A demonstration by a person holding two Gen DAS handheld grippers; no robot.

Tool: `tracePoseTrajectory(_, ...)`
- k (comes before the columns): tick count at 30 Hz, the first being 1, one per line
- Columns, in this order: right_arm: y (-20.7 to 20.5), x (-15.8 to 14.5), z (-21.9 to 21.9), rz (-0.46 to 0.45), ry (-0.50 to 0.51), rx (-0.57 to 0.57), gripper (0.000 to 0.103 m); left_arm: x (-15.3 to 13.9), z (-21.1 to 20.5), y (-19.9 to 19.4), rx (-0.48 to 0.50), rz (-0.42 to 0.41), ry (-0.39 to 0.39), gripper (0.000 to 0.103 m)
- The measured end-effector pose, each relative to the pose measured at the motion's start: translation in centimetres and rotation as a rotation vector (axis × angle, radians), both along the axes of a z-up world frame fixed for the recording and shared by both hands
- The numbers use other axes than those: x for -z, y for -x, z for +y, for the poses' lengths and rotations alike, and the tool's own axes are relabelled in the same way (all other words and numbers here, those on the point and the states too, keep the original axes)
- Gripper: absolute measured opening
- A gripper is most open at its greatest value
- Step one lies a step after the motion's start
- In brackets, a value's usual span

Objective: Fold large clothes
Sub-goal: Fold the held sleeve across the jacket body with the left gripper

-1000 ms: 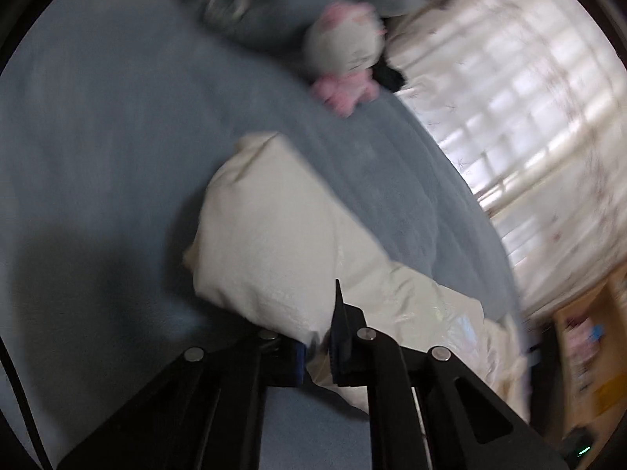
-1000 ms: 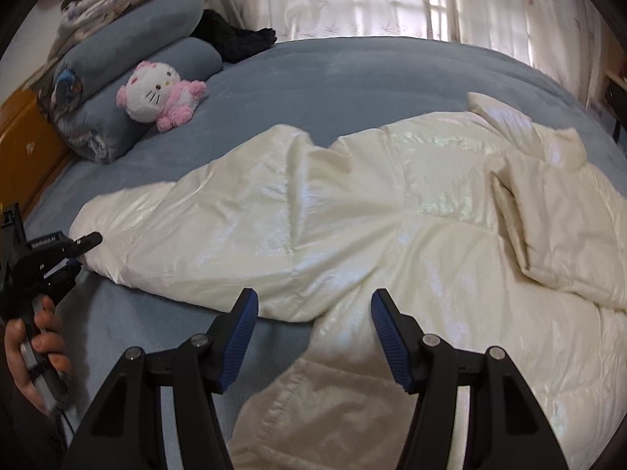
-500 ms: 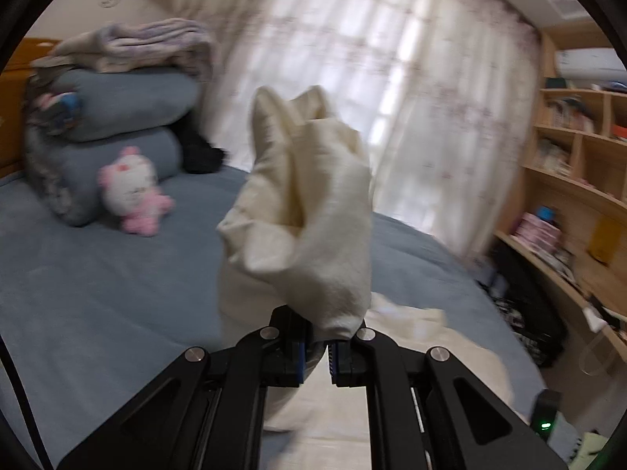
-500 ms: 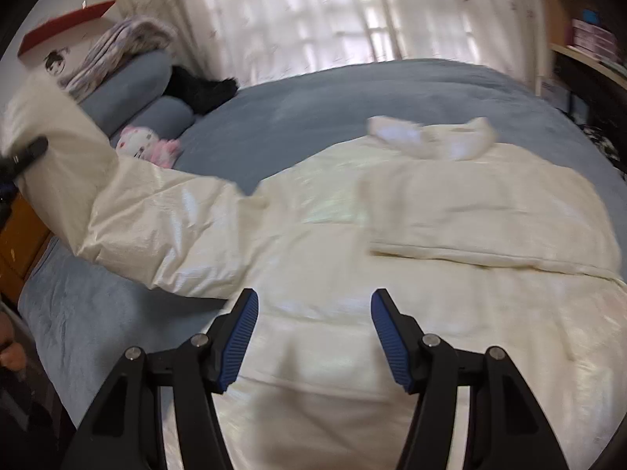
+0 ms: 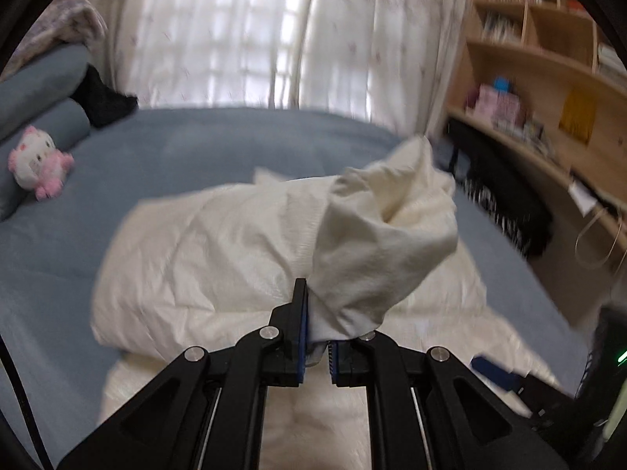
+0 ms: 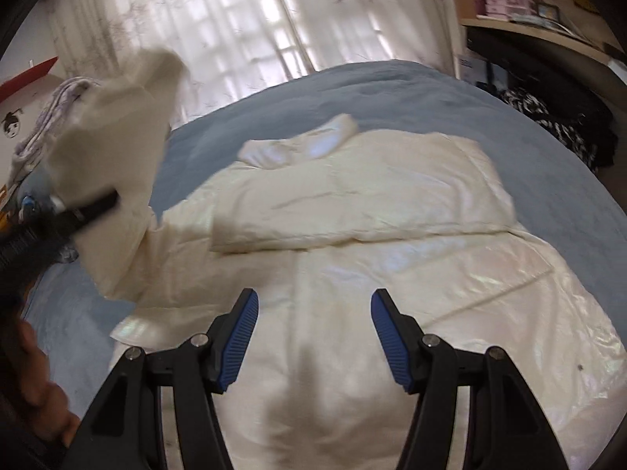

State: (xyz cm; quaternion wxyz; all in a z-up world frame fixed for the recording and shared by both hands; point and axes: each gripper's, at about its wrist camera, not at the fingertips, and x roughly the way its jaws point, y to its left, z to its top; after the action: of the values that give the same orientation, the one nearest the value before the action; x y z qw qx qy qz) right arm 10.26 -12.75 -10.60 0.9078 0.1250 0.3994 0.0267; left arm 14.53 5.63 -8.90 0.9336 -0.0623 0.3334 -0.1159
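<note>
A large cream padded jacket [image 6: 352,211] lies spread on the blue bed [image 6: 392,90], one sleeve folded across its chest. My left gripper [image 5: 315,337] is shut on the cuff of the other sleeve [image 5: 376,243] and holds it raised above the jacket body [image 5: 203,250]. In the right wrist view that lifted sleeve [image 6: 117,149] hangs at the left, pinched by the left gripper [image 6: 84,209]. My right gripper [image 6: 313,337] hovers open over the jacket's lower part, nothing between its blue pads.
A pink and white plush toy [image 5: 37,166] leans on stacked blue pillows [image 5: 35,86] at the bed's left. Curtains [image 5: 243,31] hang behind the bed. Wooden shelves [image 5: 548,62] and a dark chair [image 5: 505,192] stand at the right. A person's hand [image 6: 35,395] shows at the lower left.
The left gripper lifted the sleeve off the bed and swung it up and across toward the jacket body. The right gripper slid over the jacket, staying open.
</note>
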Motion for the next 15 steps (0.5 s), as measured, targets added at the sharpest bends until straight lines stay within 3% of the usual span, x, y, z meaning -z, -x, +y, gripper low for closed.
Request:
tracePoseTrajectory(2,0.2,0.5,-1.0,0.006,-0.012,0.010,0.060,2.0,-1.7,0.7,0.006,0.055,-0.024,0.007)
tracePoseTrajectory(7,0.2,1.6,-2.7,0.029,-0.077,0.023,0.060,3.9,-4.0,0.7,0.016,0.126,-0.082,0.009)
tracePoseTrajectory(15,-0.4,3.3,-4.0,0.077,-0.214,0.018,0.060,6.4,-2.2,0.5,0.058,0.275,-0.042,0.011)
